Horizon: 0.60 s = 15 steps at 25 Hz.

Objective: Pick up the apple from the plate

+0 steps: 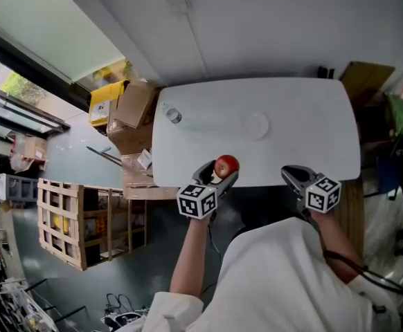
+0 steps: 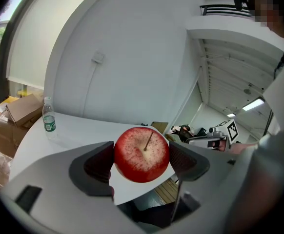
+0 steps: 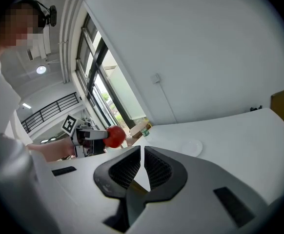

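Two grippers, one per hand, at the near edge of the table point(image 1: 291, 116). The person's white top fills the bottom of the head view, with bare forearms reaching forward.

Left gripper point(image 1: 219, 174): jaws clamped on the apple point(image 2: 142, 154), one dark pad on each side. Apple is red and speckled, with a paler patch around the stem, and the stem points toward the gripper's camera. The apple is held up off the table, over the near edge, left of the table's middle. It is not on the plate.

Right gripper point(image 3: 142, 162): jaws drawn together with only a thin slit between the ribbed pads, and nothing is held in them. It hovers over the near edge, well to the right of the apple. Its marker cube point(image 1: 323, 193) sits just behind the jaws.

Plate point(image 1: 256, 126): small, round and white, lying flat toward the middle of the table, well apart from the apple and beyond both grippers.

Bottle point(image 1: 173, 115): clear plastic with a green label, standing upright near the far left corner of the table.

Off the table to the left: cardboard boxes point(image 1: 133, 104) and a yellow box point(image 1: 106, 102) against the wall, with a wooden crate point(image 1: 70, 220) nearer on the floor. Beyond is a white wall, with windows along the left side.
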Available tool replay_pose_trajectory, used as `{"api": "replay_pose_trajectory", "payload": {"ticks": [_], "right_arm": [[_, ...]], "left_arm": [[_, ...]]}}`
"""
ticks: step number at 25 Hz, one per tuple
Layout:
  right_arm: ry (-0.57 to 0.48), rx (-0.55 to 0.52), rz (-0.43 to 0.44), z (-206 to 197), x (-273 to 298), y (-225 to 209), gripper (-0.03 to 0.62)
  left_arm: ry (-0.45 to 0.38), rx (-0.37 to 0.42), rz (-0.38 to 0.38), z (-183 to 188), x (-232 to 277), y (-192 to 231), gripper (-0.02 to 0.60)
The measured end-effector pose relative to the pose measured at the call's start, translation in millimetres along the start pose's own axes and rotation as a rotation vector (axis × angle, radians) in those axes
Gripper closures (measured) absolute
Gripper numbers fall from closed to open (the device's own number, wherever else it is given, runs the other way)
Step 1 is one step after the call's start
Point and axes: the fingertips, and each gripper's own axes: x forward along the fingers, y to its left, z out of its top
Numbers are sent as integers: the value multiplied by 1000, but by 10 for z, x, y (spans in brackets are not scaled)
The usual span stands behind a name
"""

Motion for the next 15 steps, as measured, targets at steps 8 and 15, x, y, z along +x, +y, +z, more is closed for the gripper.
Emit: {"api": "replay_pose_trajectory", "payload": {"ticks": [8,15], "right_arm": [[-11,-45,15,126,-115,10,548],[9,-100,61,166,-275,-27,549]], "left_arm": [[-33,-3,-4,84,-91,-183,225],[-80,-37,15,102,-106,-393,224]]}}
